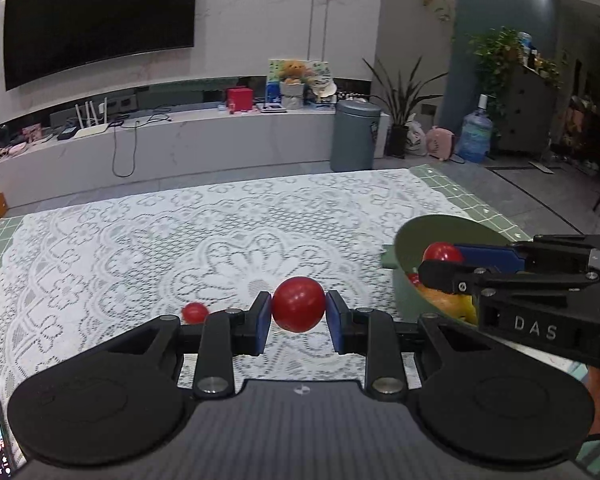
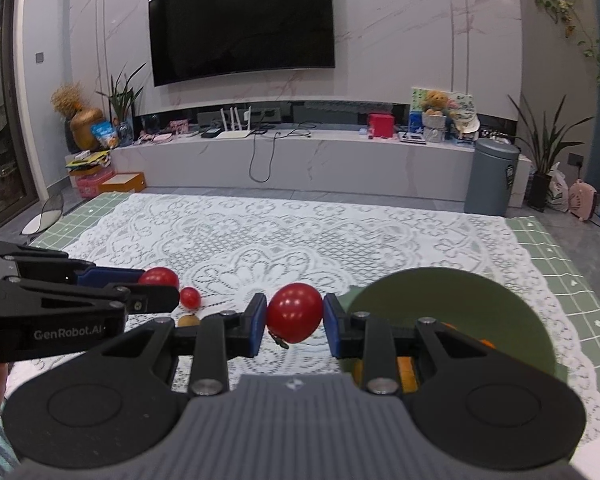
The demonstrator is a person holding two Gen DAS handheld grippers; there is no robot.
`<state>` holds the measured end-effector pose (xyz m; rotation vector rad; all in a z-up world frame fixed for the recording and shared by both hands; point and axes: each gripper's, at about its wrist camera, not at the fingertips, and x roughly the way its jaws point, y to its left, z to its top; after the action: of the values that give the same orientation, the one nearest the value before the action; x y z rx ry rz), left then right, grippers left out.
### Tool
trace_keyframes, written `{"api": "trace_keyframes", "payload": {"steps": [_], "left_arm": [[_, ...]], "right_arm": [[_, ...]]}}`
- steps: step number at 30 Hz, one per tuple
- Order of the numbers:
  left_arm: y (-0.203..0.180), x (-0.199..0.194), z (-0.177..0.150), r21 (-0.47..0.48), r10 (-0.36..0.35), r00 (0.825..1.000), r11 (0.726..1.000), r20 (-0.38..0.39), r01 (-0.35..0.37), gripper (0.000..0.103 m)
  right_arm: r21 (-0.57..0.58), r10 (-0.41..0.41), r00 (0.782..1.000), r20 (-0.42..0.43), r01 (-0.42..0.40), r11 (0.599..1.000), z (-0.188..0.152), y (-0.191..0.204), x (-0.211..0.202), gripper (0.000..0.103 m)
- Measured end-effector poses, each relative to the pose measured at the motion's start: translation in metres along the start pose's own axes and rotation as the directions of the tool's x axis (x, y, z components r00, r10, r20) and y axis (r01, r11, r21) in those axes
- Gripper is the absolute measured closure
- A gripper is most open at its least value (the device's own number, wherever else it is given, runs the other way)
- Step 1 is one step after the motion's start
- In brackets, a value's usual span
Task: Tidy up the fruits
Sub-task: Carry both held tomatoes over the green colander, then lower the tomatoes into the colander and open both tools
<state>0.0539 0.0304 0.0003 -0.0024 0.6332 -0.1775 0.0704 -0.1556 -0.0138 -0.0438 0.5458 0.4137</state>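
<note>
Left tongs (image 1: 299, 305) pinch a red tomato (image 1: 299, 305) above the bench (image 1: 140, 240), clear for transfer. Right tongs (image 2: 295, 313) pinch another tomato (image 2: 295, 313) beside the green bowl (image 2: 480, 300), likely its drop target; small tomato (image 2: 190, 297) remains loose.

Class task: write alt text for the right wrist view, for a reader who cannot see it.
The right gripper holds a red tomato between its blue pads above a white lace tablecloth. At left, the left gripper holds another red tomato, with a small red tomato lying beside it; a green bowl of fruit sits at right.
</note>
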Motion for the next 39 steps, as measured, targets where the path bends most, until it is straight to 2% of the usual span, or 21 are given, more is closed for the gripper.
{"api": "trace_keyframes", "payload": {"steps": [15,27,39], "left_arm": [[-0.044,0.022,0.018,0.056,-0.123,0.992,0.991,-0.008,0.123,0.070],[-0.087,0.063,0.034,0.124,-0.230,0.970,0.963,-0.076,0.238,0.070],[-0.116,0.108,0.039,0.190,-0.240,0.958,0.945,-0.156,0.267,0.070]], "right_arm": [[0.031,-0.107,0.994,-0.035,0.108,0.994,-0.004,-0.054,-0.017,0.075],[-0.016,-0.201,0.974,-0.100,0.200,0.980,-0.008,-0.097,-0.012,0.075],[-0.051,-0.242,0.958,-0.155,0.237,0.970,-0.007,-0.117,0.013,0.076]]}}
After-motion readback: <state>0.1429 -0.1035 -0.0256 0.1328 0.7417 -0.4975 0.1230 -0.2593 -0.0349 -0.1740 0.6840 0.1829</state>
